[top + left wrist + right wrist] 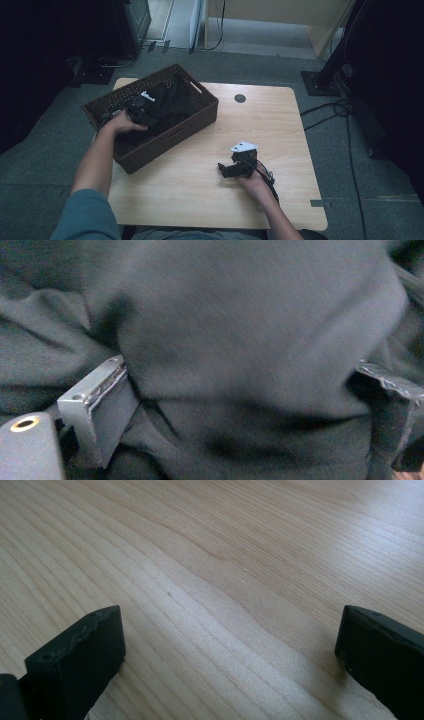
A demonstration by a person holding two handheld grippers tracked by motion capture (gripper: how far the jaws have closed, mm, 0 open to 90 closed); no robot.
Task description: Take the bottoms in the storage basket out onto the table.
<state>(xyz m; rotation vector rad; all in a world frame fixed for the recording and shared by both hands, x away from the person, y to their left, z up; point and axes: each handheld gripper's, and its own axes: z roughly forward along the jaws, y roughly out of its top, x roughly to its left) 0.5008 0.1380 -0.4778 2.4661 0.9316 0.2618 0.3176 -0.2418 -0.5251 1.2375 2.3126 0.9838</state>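
Two grippers at work. Right gripper [223, 170] sits nearest, low over the pale wood-grain table [280, 125], jaws spread wide with bare tabletop between them. Farther off, left gripper [142, 111] is down inside the dark woven basket [197, 117], its long side running diagonally away to the right. Black cloth [240, 340] lies bunched in the basket, soft and creased; jaws stand wide apart with a fold bulging between them, tips partly buried. Cloth's outline and direction hard to make out.

The basket [200, 111] sits on the worktop's [260, 125] left side — cloth [172, 102] inside it, with the left gripper [137, 107]; the right gripper [235, 167] lies right, nearer the front edge.
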